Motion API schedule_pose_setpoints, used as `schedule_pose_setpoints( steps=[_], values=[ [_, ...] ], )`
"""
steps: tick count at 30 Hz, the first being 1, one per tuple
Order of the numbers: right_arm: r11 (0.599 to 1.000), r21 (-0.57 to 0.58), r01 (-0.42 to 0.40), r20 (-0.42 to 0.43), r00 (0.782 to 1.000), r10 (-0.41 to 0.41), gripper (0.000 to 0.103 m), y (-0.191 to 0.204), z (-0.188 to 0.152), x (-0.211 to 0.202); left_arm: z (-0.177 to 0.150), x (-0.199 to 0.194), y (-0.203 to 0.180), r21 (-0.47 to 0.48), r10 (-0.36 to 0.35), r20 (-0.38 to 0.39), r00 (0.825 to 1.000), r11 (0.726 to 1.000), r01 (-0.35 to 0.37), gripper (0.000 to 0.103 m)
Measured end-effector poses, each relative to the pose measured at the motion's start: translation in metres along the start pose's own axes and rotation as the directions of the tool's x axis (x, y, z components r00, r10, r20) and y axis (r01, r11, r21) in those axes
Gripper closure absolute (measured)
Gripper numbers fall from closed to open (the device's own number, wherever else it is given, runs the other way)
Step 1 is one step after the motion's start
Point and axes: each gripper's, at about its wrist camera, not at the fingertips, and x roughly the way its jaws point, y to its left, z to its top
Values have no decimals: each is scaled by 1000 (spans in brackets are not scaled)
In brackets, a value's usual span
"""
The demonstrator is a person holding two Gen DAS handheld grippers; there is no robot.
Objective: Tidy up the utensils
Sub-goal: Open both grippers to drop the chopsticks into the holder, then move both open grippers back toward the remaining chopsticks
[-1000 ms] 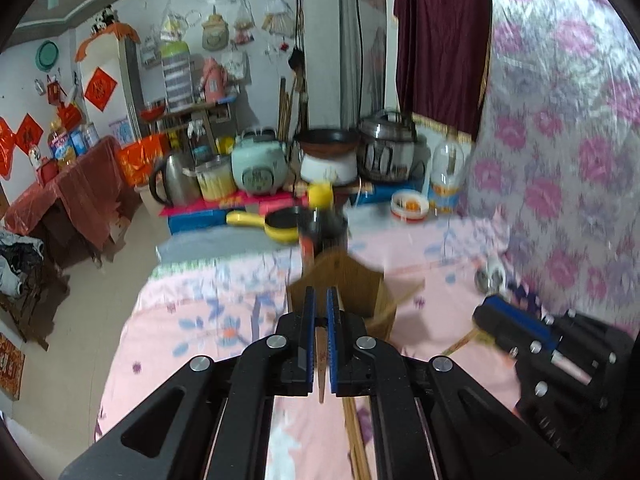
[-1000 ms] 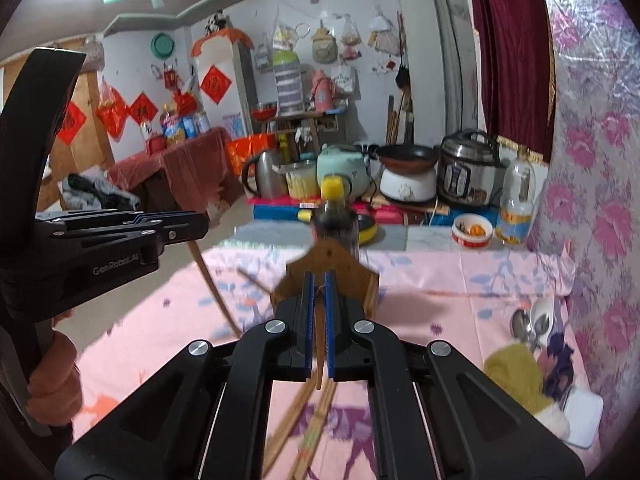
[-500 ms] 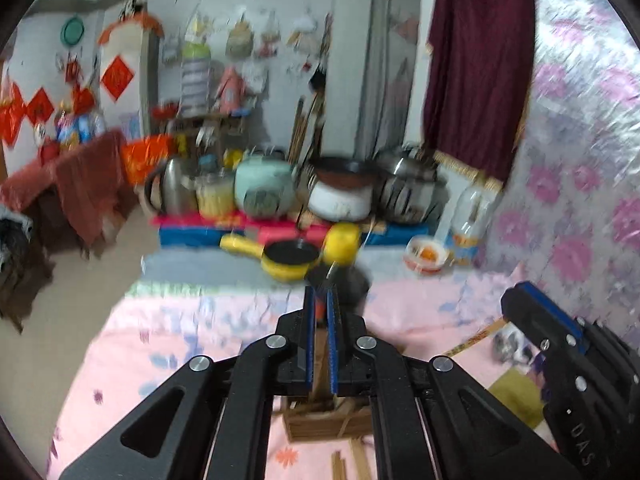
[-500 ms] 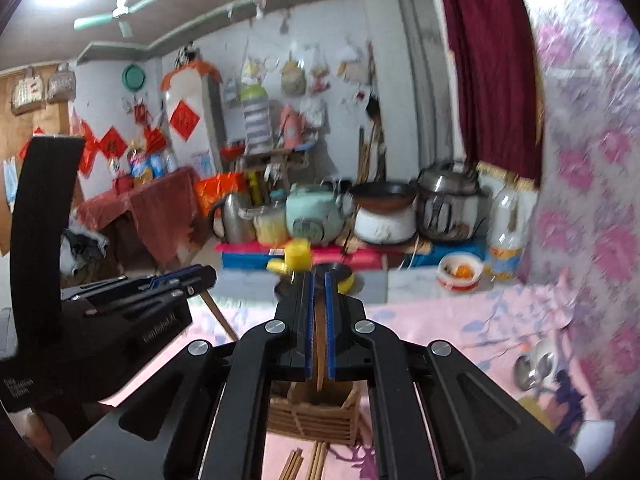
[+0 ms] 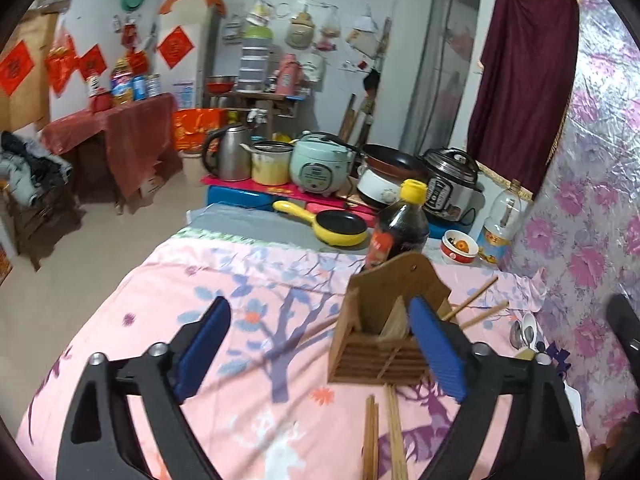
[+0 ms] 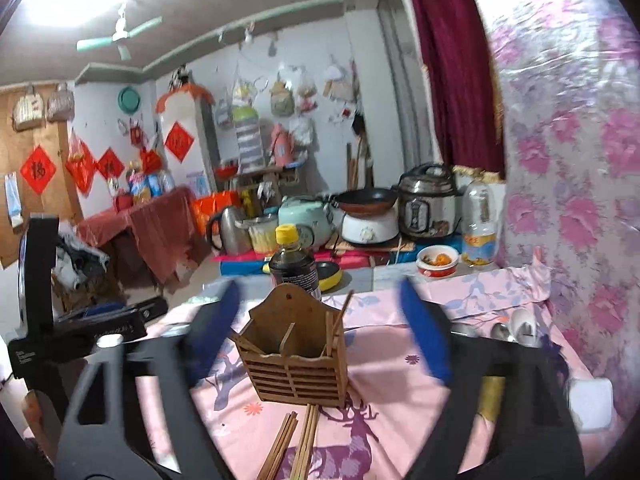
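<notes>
both tools stand wide with nothing between the pads: the left gripper point(image 5: 320, 354) and the right gripper point(image 6: 320, 330) have just been opening, and neither holds a chopstick now. they hover over the wooden utensil holder point(image 6: 294, 350), which stands upright on the pink floral cloth point(image 5: 168, 304) in front of the dark sauce bottle point(image 6: 293, 261).

the job looks partly done. a few chopsticks point(image 6: 335, 326) lean inside the holder, some against the left wall and some in the right compartment by the divider; the exact count is hard to tell. more loose chopsticks point(image 6: 294, 440) lie flat on the cloth just in front of the holder, and a couple point(image 5: 476, 302) rest behind it to the right. metal spoons point(image 6: 502, 330) lie near the right edge, apart from the holder. those pieces likely remain to be gathered.
</notes>
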Motion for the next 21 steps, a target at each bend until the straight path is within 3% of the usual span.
schedule_pose_setpoints(
  steps=[3, 8, 11, 13, 15, 18, 21],
  values=[
    [1000, 13, 10, 45, 999, -11, 6, -6, -21, -34, -24, -19, 11, -8, 6, 5, 1000, 1000, -6, 7],
    [1000, -15, 11, 0, 1000, -11, 6, -15, -62, -57, -82, -32, 22, 57, 62, -25, 998, 997, -61, 6],
    [996, -85, 35, -14, 999, -37, 6, -17, -99, -59, -118, -29, 31, 88, 96, -40, 995, 992, -92, 6],
    [987, -146, 64, -69, 995, -74, 6, -16, -124, -50, -136, -23, 38, 99, 117, -84, 990, 989, -109, 6],
    [973, -219, 70, -174, 979, -110, 6, -6, -135, -33, -145, -21, 41, 117, 84, -132, 988, 991, -68, 6],
    [957, -283, 64, -222, 966, -130, 6, 5, -147, -21, -150, -19, 36, 139, 40, -156, 987, 990, -18, 6],
    [933, -344, 102, -252, 947, -197, 6, 8, -158, -11, -157, -5, 33, 136, 11, -228, 974, 991, 20, 6]
  ],
)
